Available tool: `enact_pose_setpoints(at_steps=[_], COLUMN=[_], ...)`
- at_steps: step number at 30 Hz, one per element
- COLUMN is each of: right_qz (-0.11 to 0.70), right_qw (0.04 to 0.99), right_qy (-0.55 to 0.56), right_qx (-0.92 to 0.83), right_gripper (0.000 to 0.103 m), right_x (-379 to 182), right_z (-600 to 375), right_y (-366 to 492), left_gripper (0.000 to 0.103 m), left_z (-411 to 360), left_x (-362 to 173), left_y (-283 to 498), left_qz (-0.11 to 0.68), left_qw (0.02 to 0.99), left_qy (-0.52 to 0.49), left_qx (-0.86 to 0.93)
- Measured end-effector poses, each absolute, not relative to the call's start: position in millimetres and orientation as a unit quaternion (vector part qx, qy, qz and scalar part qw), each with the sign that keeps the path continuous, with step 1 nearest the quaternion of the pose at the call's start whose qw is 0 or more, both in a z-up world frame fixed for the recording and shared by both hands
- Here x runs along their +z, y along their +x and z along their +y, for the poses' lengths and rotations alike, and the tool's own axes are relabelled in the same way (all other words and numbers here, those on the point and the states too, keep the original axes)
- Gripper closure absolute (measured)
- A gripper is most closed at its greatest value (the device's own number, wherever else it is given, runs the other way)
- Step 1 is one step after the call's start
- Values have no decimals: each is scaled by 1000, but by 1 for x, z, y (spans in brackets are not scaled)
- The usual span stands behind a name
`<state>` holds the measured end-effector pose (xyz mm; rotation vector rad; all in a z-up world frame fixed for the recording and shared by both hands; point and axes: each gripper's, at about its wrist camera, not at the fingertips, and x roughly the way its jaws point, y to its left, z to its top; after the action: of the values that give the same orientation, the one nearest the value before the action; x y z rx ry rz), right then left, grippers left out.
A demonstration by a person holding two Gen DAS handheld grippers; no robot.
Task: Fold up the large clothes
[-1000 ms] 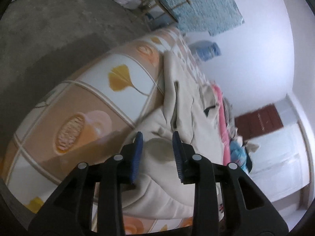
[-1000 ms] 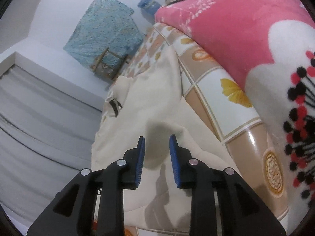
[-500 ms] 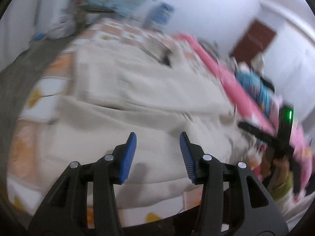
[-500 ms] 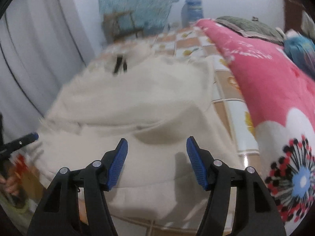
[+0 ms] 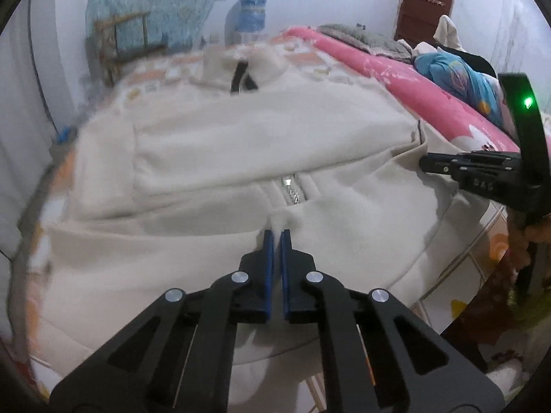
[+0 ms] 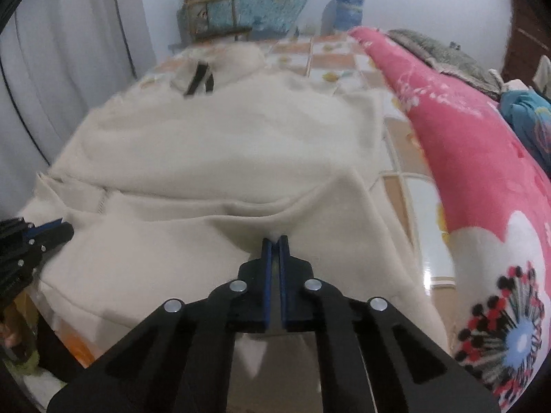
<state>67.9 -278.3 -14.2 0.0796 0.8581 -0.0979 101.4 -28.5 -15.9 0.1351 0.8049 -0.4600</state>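
A cream fleece jacket (image 5: pixel 241 144) lies spread over a bed (image 6: pixel 406 137) covered with a tiled, flower-print sheet, its collar at the far end and its hem towards the cameras. The left gripper (image 5: pixel 276 232) has its blue fingers (image 5: pixel 269 244) pressed together on a small tuft of the jacket, just below the bottom of the zip (image 5: pixel 291 189). The right gripper (image 6: pixel 274 239) likewise pinches a fold of the jacket's near layer between its fingers (image 6: pixel 267 251), on the side of the jacket nearer a pink flowered blanket (image 6: pixel 465 144). In the left view the right gripper (image 5: pixel 427 163) reaches onto the jacket's right edge. Beyond the jacket's collar stand a wooden chair (image 6: pixel 213 17) and a blue water bottle (image 5: pixel 253 13)
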Motion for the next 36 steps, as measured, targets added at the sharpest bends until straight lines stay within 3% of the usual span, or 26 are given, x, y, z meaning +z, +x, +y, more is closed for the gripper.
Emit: enact_pose_setpoints(at_steps=[4, 6, 16, 19, 23, 26, 31, 36], right_qz=[351, 336, 381, 380, 350, 340, 418, 413], right_qw=[933, 938, 919, 919, 932, 939, 908, 910], right_qy=[48, 45, 21, 25, 29, 32, 8, 34], right_qx=[-60, -69, -100, -101, -95, -37, -33, -33], right_gripper=[100, 100, 100, 99, 85, 85, 85, 85], right_x=[24, 27, -37, -33, -8, 2, -36, -33], right_z=[-276, -276, -281, -281, -280, -267, -253, -258], right_y=[47, 49, 91, 86, 67, 56, 80, 80], left_gripper=[99, 99, 98, 98, 98, 97, 94, 91], left_z=[-25, -31, -50, -52, -54, -55, -55, -32], left_x=[27, 22, -36, -38, -40, -41, -41, -31], left_y=[83, 89, 110, 111, 112, 113, 113, 112], left_qz=[307, 297, 306, 309, 311, 313, 317, 321], left_qw=[925, 930, 928, 929, 928, 928, 927, 928], left_qy=[80, 98, 153, 149, 149, 146, 141, 99], left_qx=[-209, -195, -147, -142, -141, -141, -140, -162])
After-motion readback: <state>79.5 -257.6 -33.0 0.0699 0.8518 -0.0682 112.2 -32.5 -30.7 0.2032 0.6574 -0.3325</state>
